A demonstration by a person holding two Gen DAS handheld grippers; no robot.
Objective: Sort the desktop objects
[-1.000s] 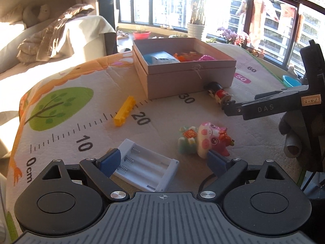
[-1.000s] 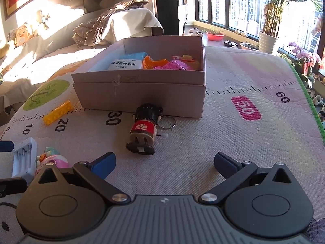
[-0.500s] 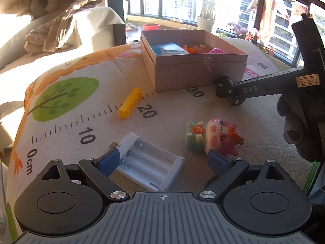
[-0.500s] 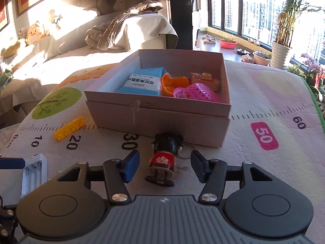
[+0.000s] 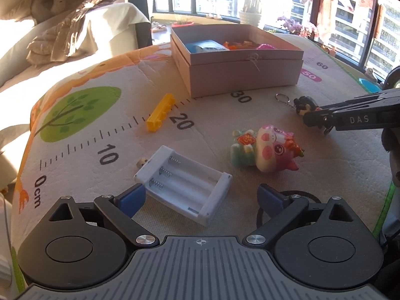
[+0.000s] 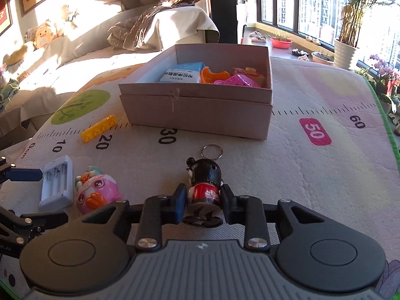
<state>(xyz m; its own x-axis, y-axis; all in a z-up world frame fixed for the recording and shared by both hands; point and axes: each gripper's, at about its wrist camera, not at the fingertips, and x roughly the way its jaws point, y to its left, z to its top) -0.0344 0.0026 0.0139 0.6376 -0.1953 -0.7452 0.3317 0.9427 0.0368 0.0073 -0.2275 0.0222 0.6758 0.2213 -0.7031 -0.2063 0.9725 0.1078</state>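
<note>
Since the earlier frame, the right tongs (image 6: 203, 201) are being pinched around the small, light, rigid keychain figure (image 6: 205, 187) on the mat (image 6: 312, 175), while the left tongs (image 5: 201, 197) are being held spread.

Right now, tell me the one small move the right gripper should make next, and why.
Probably finish closing and lift. The right gripper has its blue pads on either side of the doll keychain's red body, which is on the mat just short of the open box. The box already holds sorted items, so raising the doll clear comes before carrying it over the near wall.
</note>
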